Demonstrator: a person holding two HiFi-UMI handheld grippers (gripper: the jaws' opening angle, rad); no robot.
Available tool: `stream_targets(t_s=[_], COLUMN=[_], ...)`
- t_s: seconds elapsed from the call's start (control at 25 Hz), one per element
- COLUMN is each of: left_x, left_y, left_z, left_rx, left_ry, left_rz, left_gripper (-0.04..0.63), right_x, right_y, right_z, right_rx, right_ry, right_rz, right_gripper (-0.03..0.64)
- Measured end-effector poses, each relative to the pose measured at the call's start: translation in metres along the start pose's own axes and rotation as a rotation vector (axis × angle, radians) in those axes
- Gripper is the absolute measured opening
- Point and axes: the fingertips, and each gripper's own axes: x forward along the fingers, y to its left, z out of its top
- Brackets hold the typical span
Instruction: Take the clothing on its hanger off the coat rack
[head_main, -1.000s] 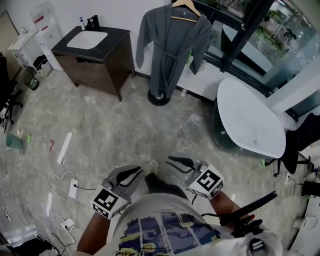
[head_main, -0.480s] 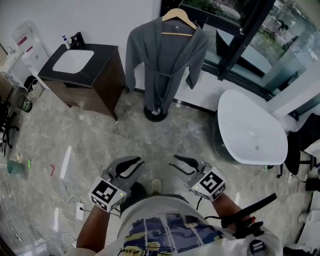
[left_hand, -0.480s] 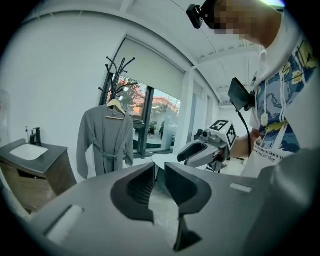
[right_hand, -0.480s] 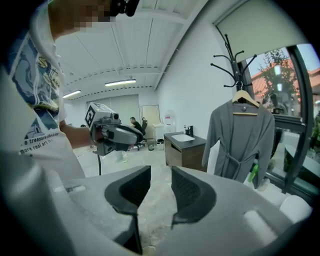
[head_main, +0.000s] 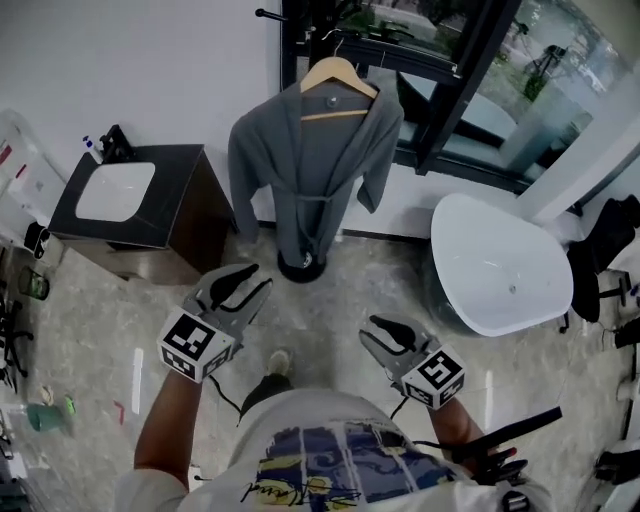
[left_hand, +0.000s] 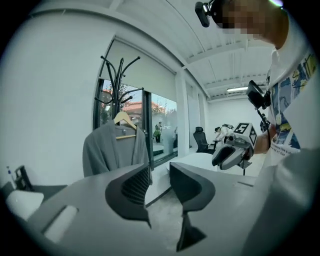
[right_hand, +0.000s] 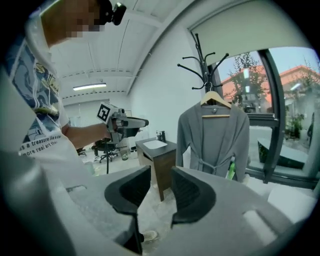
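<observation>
A grey robe (head_main: 315, 170) hangs on a wooden hanger (head_main: 338, 75) from a black coat rack (head_main: 300, 265) straight ahead by the window. The left gripper view shows the robe (left_hand: 112, 150) beyond the jaws, and the right gripper view shows it (right_hand: 215, 140) too. My left gripper (head_main: 245, 285) is raised just short of the rack's base. It is open and empty, and its jaws have just been opening. My right gripper (head_main: 375, 333) sits lower and to the right, also open and empty after opening. Neither touches the robe.
A dark vanity cabinet with a white sink (head_main: 115, 190) stands left of the rack. A white bathtub (head_main: 495, 265) lies to the right under the black-framed window (head_main: 450, 90). A dark chair (head_main: 605, 250) is at the far right. The floor is marble.
The person has walked towards the rack, so the robe is nearer and more central. Both grippers moved forward; the left one rose and its jaws spread.
</observation>
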Motion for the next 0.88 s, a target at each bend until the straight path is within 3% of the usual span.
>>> stream_targets(t_s=[0.24, 0.44, 0.72, 0.88], left_x=[0.046, 0.107, 0.188, 0.216], left_y=[0.128, 0.206, 0.258, 0.259], left_z=[0.058, 0.093, 0.102, 0.096], left_rx=[0.140, 0.195, 0.226, 0.152], left_ry=[0.004, 0.026, 0.140, 0.224], left_rz=[-0.021, -0.062, -0.151, -0.270], left_gripper=[0.162, 0.235, 0.302, 0.333], right_x=[0.033, 0.037, 0.022, 0.013], right_y=[-0.018, -0.026, -0.025, -0.028], right_z=[0.022, 0.009, 0.003, 0.000], right_rx=[0.071, 0.157, 0.221, 0.254], right_ry=[-0.039, -0.045, -0.042, -0.036], right_rz=[-0.131, -0.266, -0.418, -0.483], right_gripper=[0.121, 0.121, 0.121, 0.121])
